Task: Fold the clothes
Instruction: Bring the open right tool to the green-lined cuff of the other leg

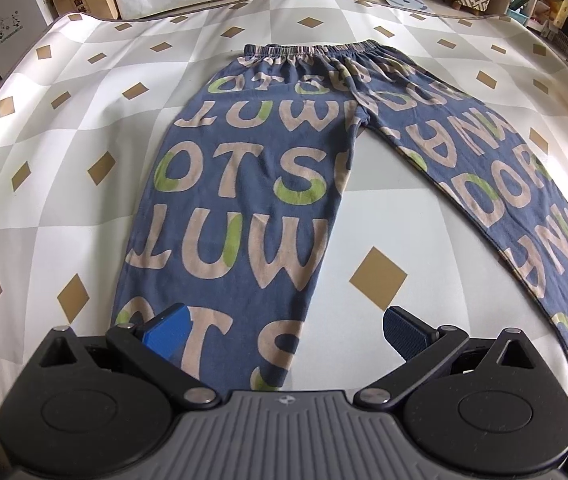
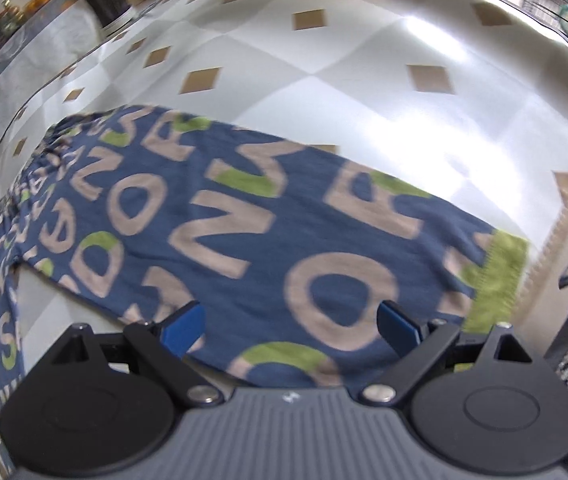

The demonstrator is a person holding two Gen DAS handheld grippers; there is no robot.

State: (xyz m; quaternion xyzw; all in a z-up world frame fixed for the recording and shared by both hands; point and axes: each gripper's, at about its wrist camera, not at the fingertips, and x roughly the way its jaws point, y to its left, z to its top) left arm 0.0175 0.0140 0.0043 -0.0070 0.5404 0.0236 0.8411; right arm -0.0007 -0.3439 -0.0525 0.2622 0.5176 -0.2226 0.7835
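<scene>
Left claw (image 1: 284,334) spread over trousers (image 1: 252,184) leg, right claw (image 2: 290,326) spread, trousers flat on tablecloth (image 1: 84,128)

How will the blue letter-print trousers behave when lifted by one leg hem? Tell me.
The blue letter-print cotton trousers lie flat with soft wrinkles, so they are probably floppy and will drape. Likely light. The glossy diamond-pattern tablecloth may let them slide.
</scene>
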